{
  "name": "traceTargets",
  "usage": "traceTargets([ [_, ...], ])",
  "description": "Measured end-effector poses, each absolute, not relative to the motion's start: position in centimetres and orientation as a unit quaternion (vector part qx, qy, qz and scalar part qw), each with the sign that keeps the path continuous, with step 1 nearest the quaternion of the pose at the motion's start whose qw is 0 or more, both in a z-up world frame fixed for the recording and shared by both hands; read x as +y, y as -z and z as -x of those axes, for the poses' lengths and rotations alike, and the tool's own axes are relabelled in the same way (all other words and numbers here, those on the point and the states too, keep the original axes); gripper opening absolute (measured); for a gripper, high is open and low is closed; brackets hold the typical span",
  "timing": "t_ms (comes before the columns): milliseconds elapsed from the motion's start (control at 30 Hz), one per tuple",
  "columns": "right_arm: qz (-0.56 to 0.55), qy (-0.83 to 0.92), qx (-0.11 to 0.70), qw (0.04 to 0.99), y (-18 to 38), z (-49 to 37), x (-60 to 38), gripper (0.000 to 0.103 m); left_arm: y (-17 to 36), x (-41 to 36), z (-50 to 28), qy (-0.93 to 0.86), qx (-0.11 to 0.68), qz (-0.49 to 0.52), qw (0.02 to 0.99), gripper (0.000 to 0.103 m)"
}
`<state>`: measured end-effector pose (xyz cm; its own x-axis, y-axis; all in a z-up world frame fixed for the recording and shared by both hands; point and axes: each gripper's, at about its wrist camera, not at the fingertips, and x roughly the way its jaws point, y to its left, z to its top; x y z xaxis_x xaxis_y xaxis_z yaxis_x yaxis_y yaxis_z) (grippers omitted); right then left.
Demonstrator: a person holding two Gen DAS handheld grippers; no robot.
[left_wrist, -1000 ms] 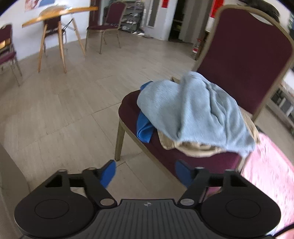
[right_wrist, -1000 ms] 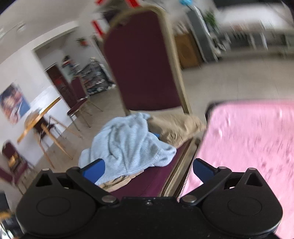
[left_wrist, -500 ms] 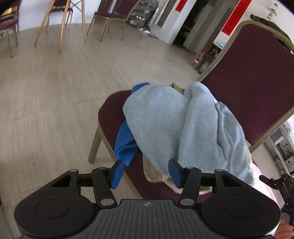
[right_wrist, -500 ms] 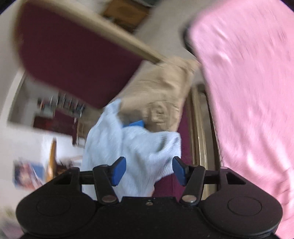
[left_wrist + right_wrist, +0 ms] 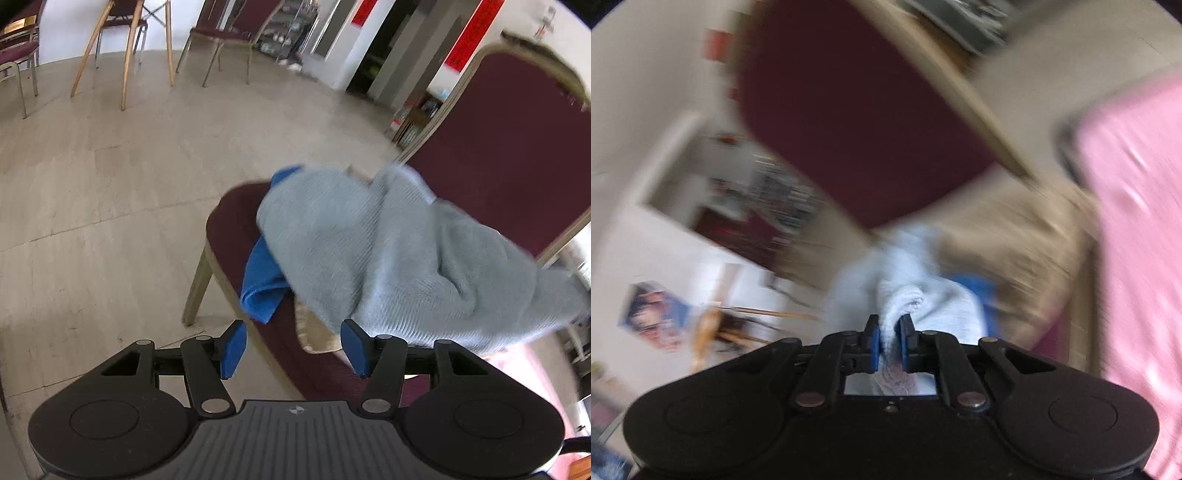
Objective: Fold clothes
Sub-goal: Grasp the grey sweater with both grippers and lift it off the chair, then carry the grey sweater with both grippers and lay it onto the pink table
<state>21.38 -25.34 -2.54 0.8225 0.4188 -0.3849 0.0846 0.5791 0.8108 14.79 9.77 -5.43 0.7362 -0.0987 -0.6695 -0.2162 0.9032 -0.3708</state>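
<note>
Right gripper (image 5: 888,343): blue pads clenched on a bunched fold of the light blue knit garment (image 5: 388,258), which trails away directly ahead of the fingers (view heavily blurred). Left gripper (image 5: 291,345): fingers spread wide, holding nothing, poised just short of the front edge of the maroon chair (image 5: 517,155). The garment lies heaped on the seat ahead and right of it, over a blue cloth (image 5: 262,284) and a tan cloth (image 5: 317,332).

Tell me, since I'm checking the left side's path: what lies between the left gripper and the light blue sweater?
In the left wrist view, only the chair seat edge and tan garment lie between the open left gripper and light blue sweater.
</note>
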Motion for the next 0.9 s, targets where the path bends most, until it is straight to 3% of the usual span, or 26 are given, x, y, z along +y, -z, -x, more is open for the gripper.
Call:
traceTargets([
  [200, -0.407, -0.124, 0.102, 0.899, -14.1, -12.6, -26.3, 0.005, -0.1, 8.6, -9.7, 0.001, 0.298, 0.18, 0.937, 0.061],
  [400, -0.38, -0.05, -0.028, 0.923, -21.3, 0.0, -31.3, 0.005, -3.7, 4.6, -4.4, 0.081, 0.262, 0.145, 0.951, 0.065],
  [500, -0.385, 0.02, 0.024, 0.922, -16.4, 4.1, -35.3, 0.005, -3.5, 1.3, -2.7, 0.137, 0.279, 0.128, 0.942, 0.066],
  [733, -0.396, 0.184, 0.167, 0.884, -3.3, 12.6, -44.2, 0.005, 2.6, -8.3, 0.1, 0.231, 0.385, 0.044, 0.893, 0.065],
  [900, -0.406, 0.19, 0.189, 0.874, 1.6, 14.4, -46.7, 0.005, 6.5, -13.7, 1.8, 0.261, 0.442, -0.02, 0.858, 0.065],
])
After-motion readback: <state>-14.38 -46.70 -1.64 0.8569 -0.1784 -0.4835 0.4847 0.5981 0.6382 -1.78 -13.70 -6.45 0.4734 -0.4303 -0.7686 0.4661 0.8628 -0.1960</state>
